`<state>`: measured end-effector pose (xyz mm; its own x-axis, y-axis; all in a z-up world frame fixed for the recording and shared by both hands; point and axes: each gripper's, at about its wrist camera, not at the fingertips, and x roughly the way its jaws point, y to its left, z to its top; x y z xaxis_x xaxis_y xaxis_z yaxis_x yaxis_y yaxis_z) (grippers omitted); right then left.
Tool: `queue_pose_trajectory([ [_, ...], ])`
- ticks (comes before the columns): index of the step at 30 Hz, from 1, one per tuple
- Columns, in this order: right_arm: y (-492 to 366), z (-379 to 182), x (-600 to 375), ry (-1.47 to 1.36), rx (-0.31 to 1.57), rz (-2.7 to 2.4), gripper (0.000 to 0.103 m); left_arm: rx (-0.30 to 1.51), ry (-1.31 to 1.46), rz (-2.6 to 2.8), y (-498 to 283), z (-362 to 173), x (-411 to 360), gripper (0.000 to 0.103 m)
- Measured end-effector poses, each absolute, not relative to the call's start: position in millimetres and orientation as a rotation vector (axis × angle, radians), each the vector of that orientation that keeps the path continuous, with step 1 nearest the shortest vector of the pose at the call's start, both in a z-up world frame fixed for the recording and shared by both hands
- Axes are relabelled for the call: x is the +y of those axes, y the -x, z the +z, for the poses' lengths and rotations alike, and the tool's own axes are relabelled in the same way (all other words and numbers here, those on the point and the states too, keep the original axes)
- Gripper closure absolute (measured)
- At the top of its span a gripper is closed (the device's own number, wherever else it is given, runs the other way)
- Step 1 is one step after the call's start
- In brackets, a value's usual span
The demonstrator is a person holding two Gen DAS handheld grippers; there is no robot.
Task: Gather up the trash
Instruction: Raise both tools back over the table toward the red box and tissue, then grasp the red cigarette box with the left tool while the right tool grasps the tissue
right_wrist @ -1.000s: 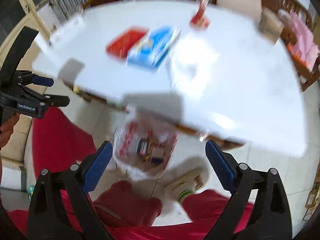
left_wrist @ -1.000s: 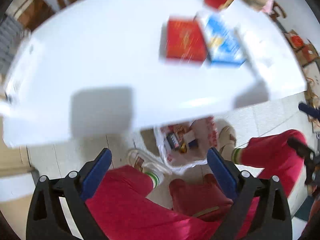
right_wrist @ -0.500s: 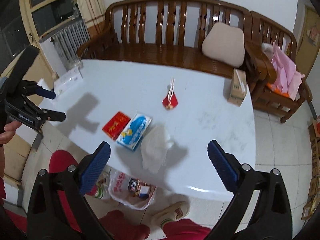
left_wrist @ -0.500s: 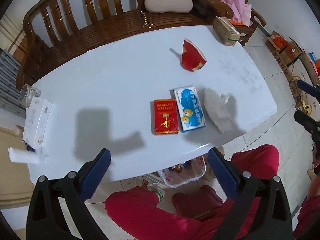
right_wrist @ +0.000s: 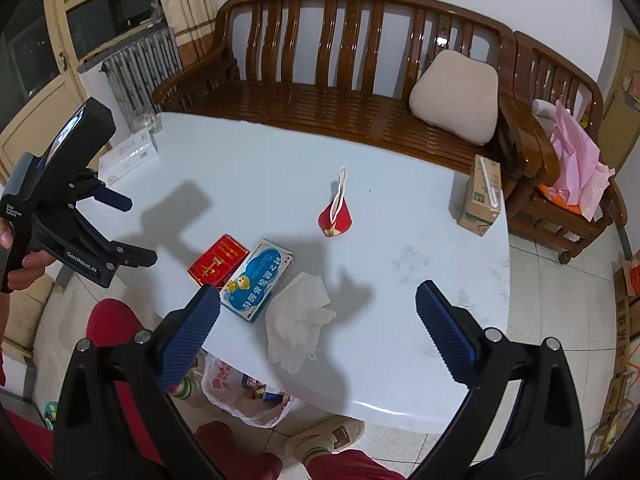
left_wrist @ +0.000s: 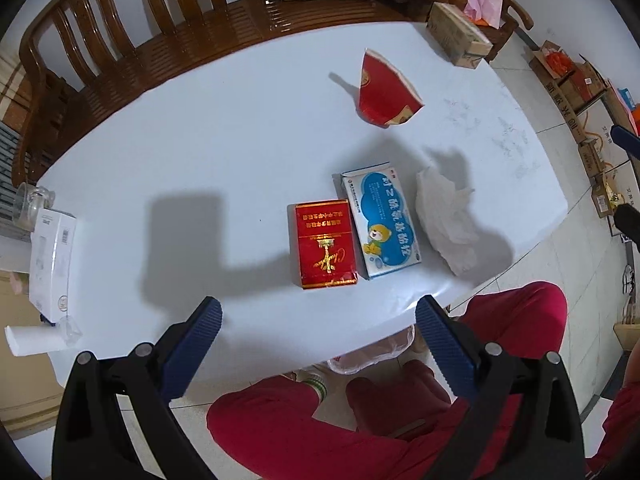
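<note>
A white table (right_wrist: 400,208) stands by a wooden bench (right_wrist: 320,92). The red box (left_wrist: 326,244) lies flat, long side pointing away. Both grippers (left_wrist: 318,340) (right_wrist: 318,324) are wide apart, holding nothing.

Glossy table (left_wrist: 240,152); varnished wooden bench (right_wrist: 320,100).

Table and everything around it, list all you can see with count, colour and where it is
Cigarette pack: 1, red, near table edge.
Medicine box: 1, blue-white, touching the pack's right side.
Tissue: 1, white, crumpled, right of box.
Paper cup: 1, red, flattened, table centre.
Drink carton: 1, tan, far corner.
White box: 1, left edge.
Glass jar: 1, clear, behind white box.
Trash bag: 1, clear plastic, floor under table.
Table: 1, white.
Bench: 1, brown wood.
Cushion: 1, beige, on bench.
Left gripper: open.
Right gripper: open.
</note>
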<state>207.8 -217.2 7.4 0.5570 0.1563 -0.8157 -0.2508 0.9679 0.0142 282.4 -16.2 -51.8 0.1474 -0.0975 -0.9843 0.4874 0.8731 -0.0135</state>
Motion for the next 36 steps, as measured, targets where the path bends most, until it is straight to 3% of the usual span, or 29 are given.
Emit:
queue_pose_trajectory([
  [20,-250,-91,-204,0.139,1.144,0.275,0.007,1.511,-0.346,-0.426,-318,-153,-28,0.008],
  [36,-260,-157,-188,0.189,1.259,0.288,0.007,1.558,-0.338,-0.410,-337,-187,-22,0.008],
])
